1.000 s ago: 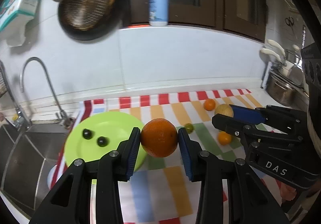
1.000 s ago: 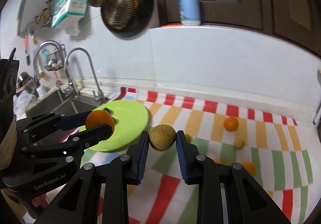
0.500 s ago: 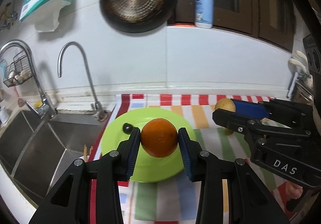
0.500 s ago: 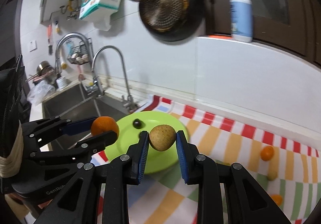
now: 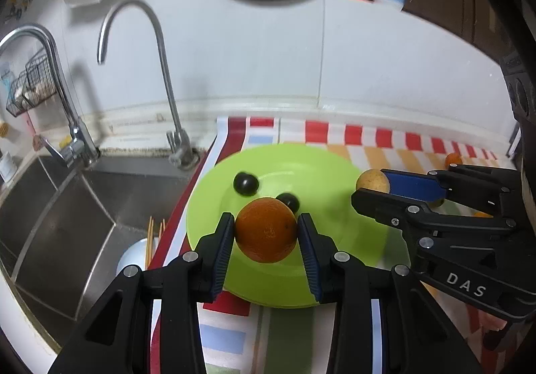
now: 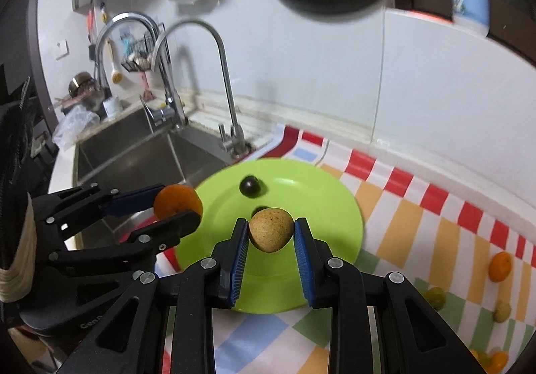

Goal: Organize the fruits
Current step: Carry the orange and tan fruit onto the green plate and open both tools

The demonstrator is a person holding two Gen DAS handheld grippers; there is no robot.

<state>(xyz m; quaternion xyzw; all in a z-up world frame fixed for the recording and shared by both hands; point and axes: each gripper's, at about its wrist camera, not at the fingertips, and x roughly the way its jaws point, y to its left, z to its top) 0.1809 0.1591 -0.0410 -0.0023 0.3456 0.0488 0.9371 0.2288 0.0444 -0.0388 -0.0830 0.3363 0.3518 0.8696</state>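
Left wrist view: the left gripper [image 5: 266, 235] pinches an orange [image 5: 266, 230] above the green plate [image 5: 335, 273], where two dark fruits [image 5: 246, 184] already lie; the step in hand appears to be delivery, and the next move calls for lowering onto bare plate clear of them, with the sink [image 5: 83, 206] just beside the rim. Right wrist view: the right gripper [image 6: 271, 236] pinches a brown fruit [image 6: 271, 230] over the same plate [image 6: 318, 199], the left gripper [image 6: 174, 206] close alongside, while small fruits [image 6: 500, 266] remain on the striped cloth [image 6: 418, 230].
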